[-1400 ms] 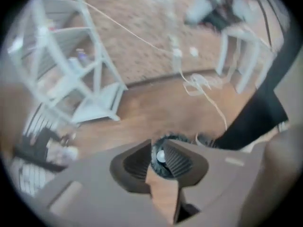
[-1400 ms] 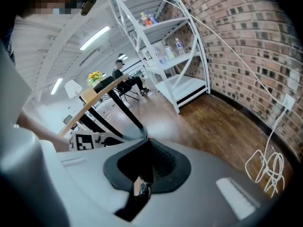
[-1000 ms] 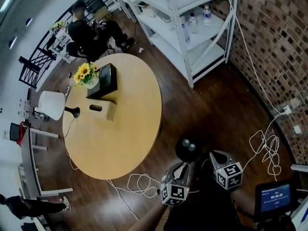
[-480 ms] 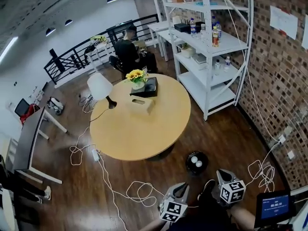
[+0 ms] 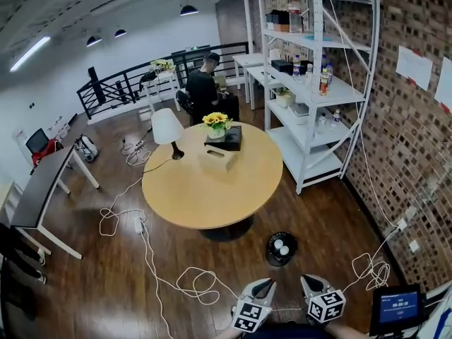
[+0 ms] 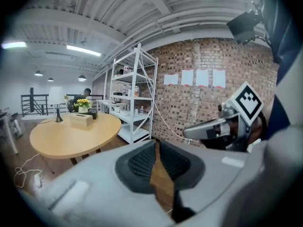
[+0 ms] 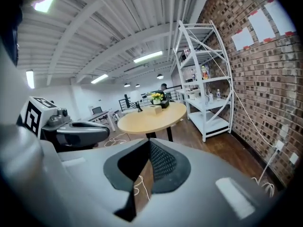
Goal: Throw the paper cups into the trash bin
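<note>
Backed away from the trash bin (image 5: 271, 239) since a second ago, both paper cups (image 5: 277, 244) lying inside it near the round surface (image 5: 212, 193), left claw (image 5: 266, 283) narrowed to tips-together on nothing, right claw (image 5: 309, 280) likewise closed and empty: probably finished.

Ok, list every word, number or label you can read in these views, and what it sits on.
Nothing reads clearly.
Small blue-lit screen: timer-like digits, too small to read.
White paper sheets on the brick wall: blurred, unreadable.
Bottles on the white metal shelving: labels too small.
</note>
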The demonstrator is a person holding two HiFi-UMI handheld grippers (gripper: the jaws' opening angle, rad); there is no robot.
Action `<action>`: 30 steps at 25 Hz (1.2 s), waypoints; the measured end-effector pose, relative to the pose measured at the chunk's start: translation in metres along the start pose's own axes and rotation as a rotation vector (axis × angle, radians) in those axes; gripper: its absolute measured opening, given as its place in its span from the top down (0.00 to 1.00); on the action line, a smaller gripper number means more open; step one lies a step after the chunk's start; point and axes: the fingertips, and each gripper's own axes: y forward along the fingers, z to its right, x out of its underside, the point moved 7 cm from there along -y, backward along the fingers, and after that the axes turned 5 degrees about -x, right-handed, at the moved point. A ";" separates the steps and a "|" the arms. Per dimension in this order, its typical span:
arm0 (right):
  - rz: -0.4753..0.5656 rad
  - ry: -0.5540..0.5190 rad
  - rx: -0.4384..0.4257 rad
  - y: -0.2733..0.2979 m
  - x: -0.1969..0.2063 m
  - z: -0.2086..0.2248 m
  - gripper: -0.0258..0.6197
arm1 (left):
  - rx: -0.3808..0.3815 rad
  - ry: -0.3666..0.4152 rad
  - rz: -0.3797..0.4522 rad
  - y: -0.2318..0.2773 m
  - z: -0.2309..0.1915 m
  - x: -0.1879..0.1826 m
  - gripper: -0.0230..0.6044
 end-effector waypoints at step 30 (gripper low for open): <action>0.318 -0.105 -0.147 -0.056 -0.062 0.002 0.94 | 0.047 -0.178 0.017 0.007 0.046 -0.030 0.93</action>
